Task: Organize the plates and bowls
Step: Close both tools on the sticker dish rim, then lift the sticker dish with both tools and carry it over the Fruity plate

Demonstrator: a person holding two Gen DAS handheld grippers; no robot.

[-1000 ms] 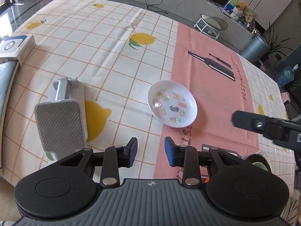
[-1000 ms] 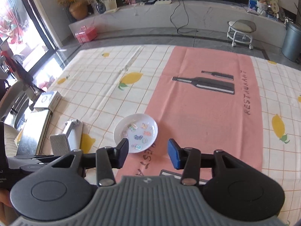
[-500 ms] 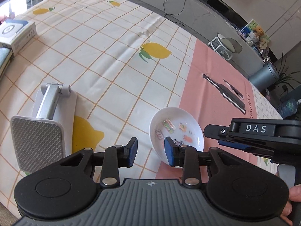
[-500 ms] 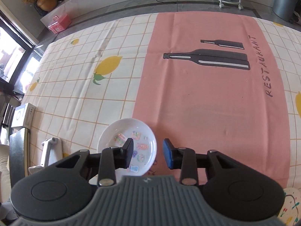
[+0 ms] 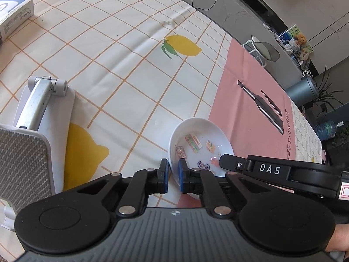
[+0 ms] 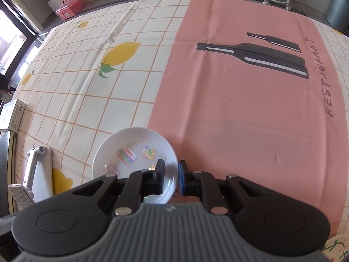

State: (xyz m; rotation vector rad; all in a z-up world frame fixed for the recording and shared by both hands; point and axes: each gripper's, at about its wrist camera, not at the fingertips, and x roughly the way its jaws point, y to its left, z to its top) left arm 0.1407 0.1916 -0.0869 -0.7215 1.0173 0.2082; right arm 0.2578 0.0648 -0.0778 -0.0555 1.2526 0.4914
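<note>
White plate (image 5: pixel 220 139) rim | left tongs (image 5: pixel 173 175) clamped; right tongs (image 6: pixel 171 178) clamped

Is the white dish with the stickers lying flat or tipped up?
Flat. The white dish sits level on the tablecloth, both grippers' jaws straddling opposite sides of its rim.

one white plate (image 6: pixel 122 139), one phone stand (image 5: pixel 37 113), one box (image 5: pixel 15 19), perhaps a second plate (image 6: pixel 337 247) at the edge.

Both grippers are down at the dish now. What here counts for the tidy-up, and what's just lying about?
Job: white dish, left gripper and right gripper each astride its rim.

Lying about: metal stand, white box, tablecloth.
</note>
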